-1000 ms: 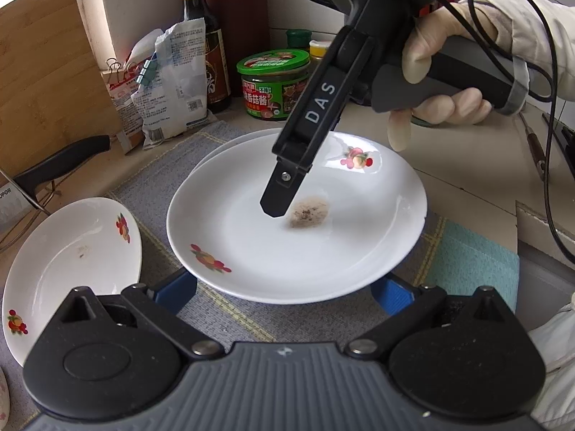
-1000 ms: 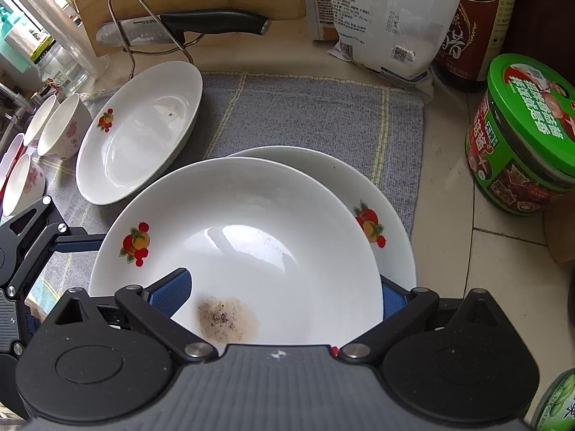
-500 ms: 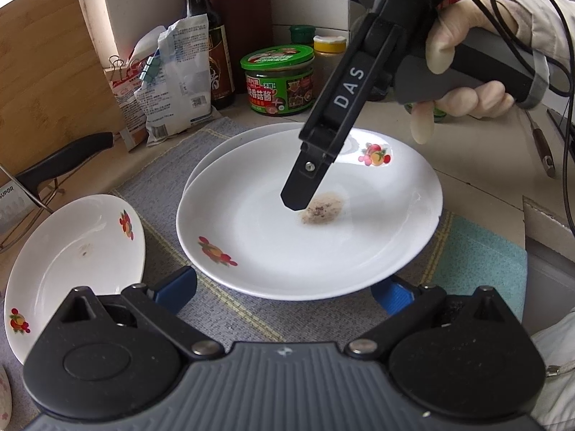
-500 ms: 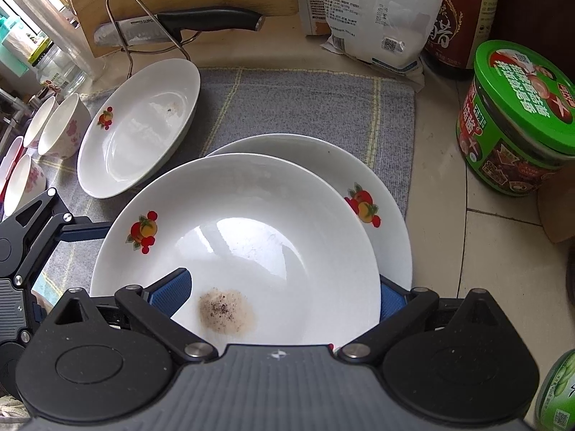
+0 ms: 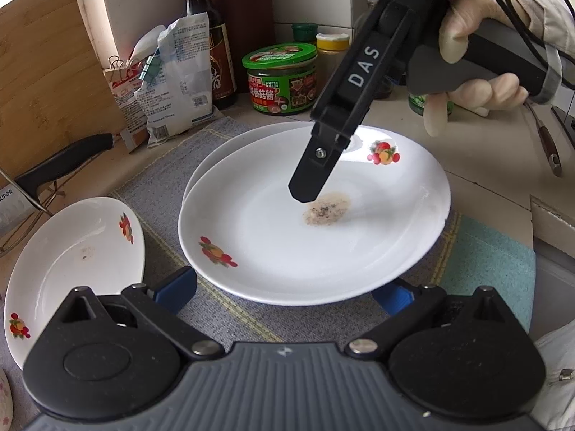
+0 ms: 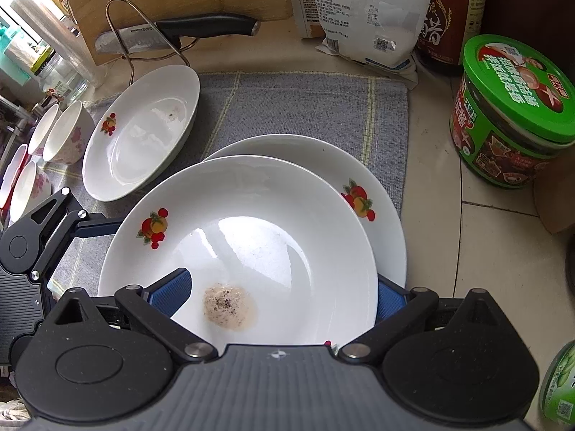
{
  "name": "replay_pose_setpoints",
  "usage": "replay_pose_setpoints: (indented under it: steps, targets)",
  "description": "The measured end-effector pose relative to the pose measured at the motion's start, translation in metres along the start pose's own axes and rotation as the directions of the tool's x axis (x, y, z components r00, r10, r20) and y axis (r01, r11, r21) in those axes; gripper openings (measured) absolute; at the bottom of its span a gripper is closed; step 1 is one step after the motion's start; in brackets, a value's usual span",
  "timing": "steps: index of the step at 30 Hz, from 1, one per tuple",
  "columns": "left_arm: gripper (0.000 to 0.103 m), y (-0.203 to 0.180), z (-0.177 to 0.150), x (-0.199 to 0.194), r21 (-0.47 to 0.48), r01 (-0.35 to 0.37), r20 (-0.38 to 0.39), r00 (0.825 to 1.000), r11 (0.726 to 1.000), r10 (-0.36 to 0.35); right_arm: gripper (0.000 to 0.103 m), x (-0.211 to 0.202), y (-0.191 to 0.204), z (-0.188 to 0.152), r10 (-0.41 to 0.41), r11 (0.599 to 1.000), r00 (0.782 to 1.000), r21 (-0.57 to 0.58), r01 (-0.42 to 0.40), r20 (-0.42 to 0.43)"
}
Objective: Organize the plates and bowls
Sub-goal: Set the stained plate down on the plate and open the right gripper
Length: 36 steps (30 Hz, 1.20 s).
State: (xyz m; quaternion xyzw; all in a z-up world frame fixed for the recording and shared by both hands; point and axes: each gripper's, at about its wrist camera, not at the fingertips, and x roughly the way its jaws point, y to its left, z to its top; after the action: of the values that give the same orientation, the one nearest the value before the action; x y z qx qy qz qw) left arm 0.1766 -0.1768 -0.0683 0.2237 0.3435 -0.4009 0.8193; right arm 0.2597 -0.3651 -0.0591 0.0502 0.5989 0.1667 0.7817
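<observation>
Your right gripper [image 5: 312, 194] hangs over the soiled top plate [image 5: 323, 237], its jaws spread wide in its own view, holding nothing. That plate sits off-centre on a second plate [image 6: 381, 215] at the mat's [image 6: 287, 107] right edge. Your left gripper [image 5: 284, 292], jaws wide, faces the plate's near rim and appears nearer.

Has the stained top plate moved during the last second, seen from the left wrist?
Yes. Against the green-lidded jar, which keeps its place in the left wrist view, the stained top plate has shifted right, uncovering more of the plate beneath.
</observation>
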Motion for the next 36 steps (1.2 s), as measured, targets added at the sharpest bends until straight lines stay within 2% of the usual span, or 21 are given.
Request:
replay_pose_setpoints:
  steps: [5, 15, 36]
  targets:
    - [0.102, -0.002, 0.002, 0.000, 0.010, 0.001, 0.000, 1.000, 1.000, -0.001, 0.103, -0.004, -0.007, 0.000, 0.030, 0.999, 1.000, 0.031, -0.030, 0.002]
    - [0.102, 0.000, 0.002, 0.001, 0.006, 0.005, -0.003, 1.000, 1.000, -0.005, 0.103, -0.011, -0.035, 0.001, 0.143, 0.969, 0.989, 0.198, -0.145, 0.022]
    - [0.102, -0.002, 0.001, 0.004, 0.009, 0.014, -0.005, 1.000, 1.000, -0.014, 0.103, -0.024, -0.031, -0.004, 0.104, 0.976, 0.994, 0.189, -0.109, 0.036]
